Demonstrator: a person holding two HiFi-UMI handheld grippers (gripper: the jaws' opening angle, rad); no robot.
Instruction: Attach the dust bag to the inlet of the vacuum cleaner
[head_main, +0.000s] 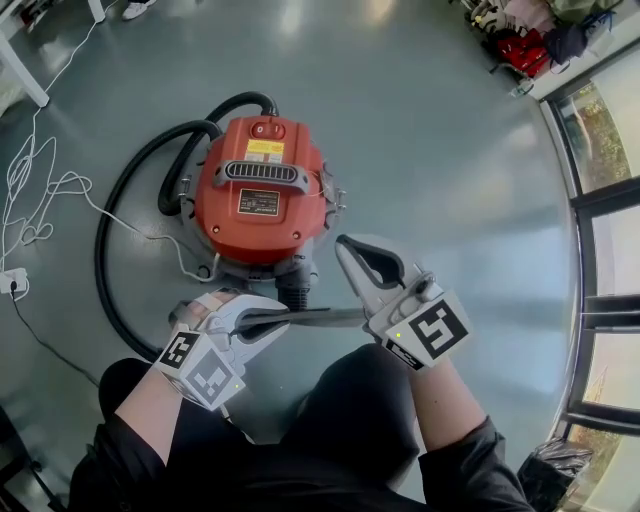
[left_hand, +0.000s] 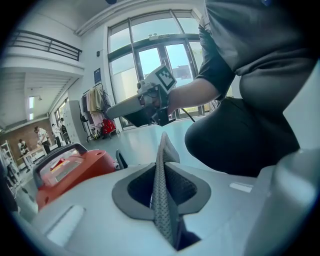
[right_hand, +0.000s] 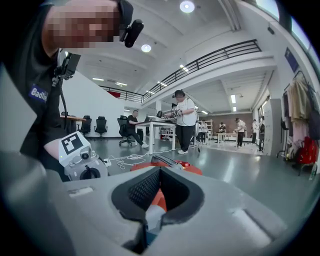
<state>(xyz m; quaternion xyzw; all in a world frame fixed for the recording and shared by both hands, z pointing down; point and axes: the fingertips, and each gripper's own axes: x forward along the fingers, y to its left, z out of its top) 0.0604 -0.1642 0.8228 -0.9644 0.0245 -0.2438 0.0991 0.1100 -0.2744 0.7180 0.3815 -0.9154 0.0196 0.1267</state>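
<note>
The red vacuum cleaner (head_main: 258, 200) stands on the grey floor, with a black port (head_main: 296, 288) on its near side. My left gripper (head_main: 275, 318) is low at the left, shut on the grey mesh dust bag (head_main: 320, 317), which runs edge-on as a thin strip toward the right gripper. In the left gripper view the bag (left_hand: 161, 200) stands upright in the seam of the jaws (left_hand: 162, 157). My right gripper (head_main: 345, 245) is shut and empty, its tips just right of the vacuum's base. The vacuum's red top (right_hand: 170, 162) shows beyond its jaws (right_hand: 159, 169).
A black hose (head_main: 130, 200) loops round the vacuum's left side. A white cable (head_main: 60, 190) trails to a power strip (head_main: 8, 280). My dark-trousered knees fill the bottom. Glass doors (head_main: 600, 200) line the right. Desks, chairs and people (right_hand: 186, 120) stand farther off.
</note>
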